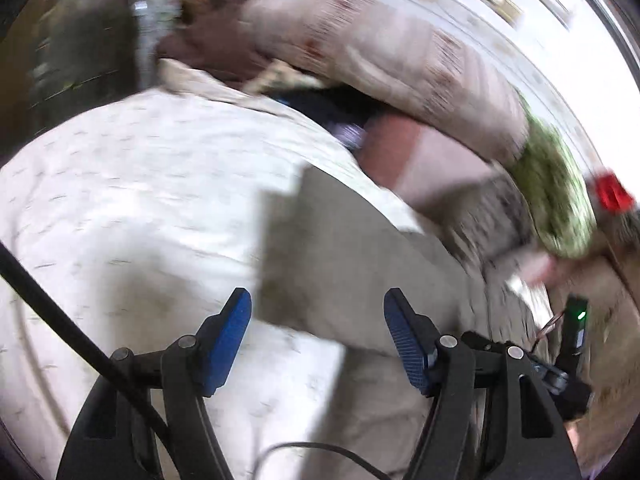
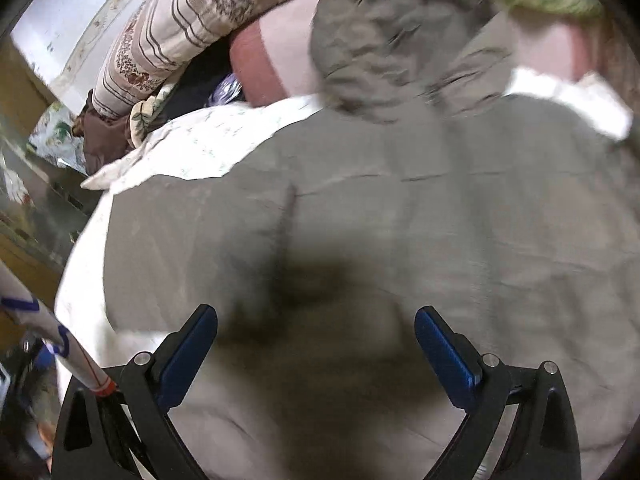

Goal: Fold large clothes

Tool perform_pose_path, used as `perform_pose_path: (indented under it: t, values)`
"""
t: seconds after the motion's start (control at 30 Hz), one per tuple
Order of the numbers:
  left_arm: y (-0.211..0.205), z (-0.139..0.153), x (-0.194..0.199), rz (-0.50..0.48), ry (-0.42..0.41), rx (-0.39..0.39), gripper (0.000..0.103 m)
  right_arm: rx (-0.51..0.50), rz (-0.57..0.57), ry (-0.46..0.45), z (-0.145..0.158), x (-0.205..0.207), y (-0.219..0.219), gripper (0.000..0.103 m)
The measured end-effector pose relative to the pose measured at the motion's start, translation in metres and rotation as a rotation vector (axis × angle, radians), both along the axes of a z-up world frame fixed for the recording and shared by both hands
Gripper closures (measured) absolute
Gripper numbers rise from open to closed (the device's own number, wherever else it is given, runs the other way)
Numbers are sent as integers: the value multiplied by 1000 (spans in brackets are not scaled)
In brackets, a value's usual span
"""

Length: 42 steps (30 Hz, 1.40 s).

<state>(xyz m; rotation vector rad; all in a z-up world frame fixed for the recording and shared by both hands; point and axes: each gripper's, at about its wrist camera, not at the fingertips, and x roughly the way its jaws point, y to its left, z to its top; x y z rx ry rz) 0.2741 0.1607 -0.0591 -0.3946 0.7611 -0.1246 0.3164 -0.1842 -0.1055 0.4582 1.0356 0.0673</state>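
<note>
Left gripper (image 1: 318,308): jaws apart, nothing between the blue pads (image 1: 230,332), no cloth pinched. Right gripper (image 2: 316,324): jaws spread wide, also released, pads (image 2: 444,354) clear of the fabric below.

Task item is a grey-beige hooded jacket (image 2: 400,220), lying flat on a bed covered by a white sheet with a small sparse print (image 1: 132,184). In the right wrist view the jacket fills almost everything ahead of and under the jaws; its hood (image 2: 380,40) sits at the far end, bunched and wrinkled. A vertical seam or fold line (image 2: 290,208) runs ahead of the left finger. A dark shadow of the tool falls on the cloth just in front of the jaws.

In the left wrist view the jacket (image 1: 340,264) lies ahead and to the right of the jaws, its straight left edge lined up just beyond the left finger; bare sheet is on the left side. Frame is motion-blurred, so edges are soft.

Beyond the jacket, at the far end of the bed: a striped patterned pillow or quilt (image 2: 168,28), a pink-and-red pillow (image 2: 272,56), a green patterned cloth (image 1: 556,196) at the right. A red object (image 1: 612,192) shows far right in the left view, too blurred to identify. The other tool's body with a green light (image 1: 578,320) is right of the left gripper. A black cable (image 1: 60,320) crosses the lower left.
</note>
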Motion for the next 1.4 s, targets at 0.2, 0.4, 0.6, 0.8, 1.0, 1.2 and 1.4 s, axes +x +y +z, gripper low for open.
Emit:
perform_pose_path:
  t: [0.2,0.4,0.6,0.8,1.0,1.2,1.4]
  values:
    - [38,-1,-1,100,7,-68,35,89,40,96,-20,32,35,63]
    - [20,-2,2,84,19,-3,35,84,23,43,18,17,-3,87]
    - [12,-2,2,71,25,7,35,-182,-176,37,52,-22,-113,88]
    - [0,-10,7,49,56,10,35,-430,-346,172,23,-39,-203,89]
    - [-17,-14,13,22,75,57,35,-325,-393,233,-23,-35,-229,86]
    - [-31,-18,13,-9,88,82,35,-366,-412,243,-35,-30,-228,53]
    - [-46,-20,10,-59,102,76,35,-399,-450,95,18,-74,-229,51]
